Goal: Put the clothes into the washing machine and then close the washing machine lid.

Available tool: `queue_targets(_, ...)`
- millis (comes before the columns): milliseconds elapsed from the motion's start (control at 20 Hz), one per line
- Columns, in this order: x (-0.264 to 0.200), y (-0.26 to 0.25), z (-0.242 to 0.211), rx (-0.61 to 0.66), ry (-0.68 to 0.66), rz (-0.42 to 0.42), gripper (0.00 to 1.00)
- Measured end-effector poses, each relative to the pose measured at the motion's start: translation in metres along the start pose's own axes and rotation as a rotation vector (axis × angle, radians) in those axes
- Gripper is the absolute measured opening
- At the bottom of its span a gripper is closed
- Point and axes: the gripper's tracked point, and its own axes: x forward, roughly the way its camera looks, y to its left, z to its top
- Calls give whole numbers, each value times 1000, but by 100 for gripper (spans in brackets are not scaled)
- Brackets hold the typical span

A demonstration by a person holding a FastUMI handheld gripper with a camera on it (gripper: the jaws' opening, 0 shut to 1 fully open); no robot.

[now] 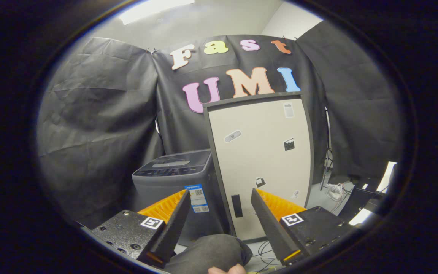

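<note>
Gripper view is looking out at a tall beige cabinet [261,160] with a dark frame, standing upright on the floor [319,199] straight ahead of the fingers and carrying a few small stickers and a dark handle slot low on its front. Just to its left, touching or nearly touching its side, the grey washing machine [173,182] is sitting lower, its lid [175,161] lying flat and closed over the control panel, with a label stuck to its front corner. It is standing beyond the left finger, well apart from the tips. A dark grey piece of clothes [211,253] is bunching up below and between the two fingers, near their bases; whether it is touching them cannot be told. A bit of a person's hand [226,270] is peeking out just under that cloth. The hand-held gripper [219,198] is spreading its fingers wide apart, pressing on nothing. Cables [335,190] are lying on the floor to the cabinet's right.
</note>
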Motion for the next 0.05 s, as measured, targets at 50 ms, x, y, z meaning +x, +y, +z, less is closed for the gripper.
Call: queue_targets(50,2,0,0,-1,-2,0,97)
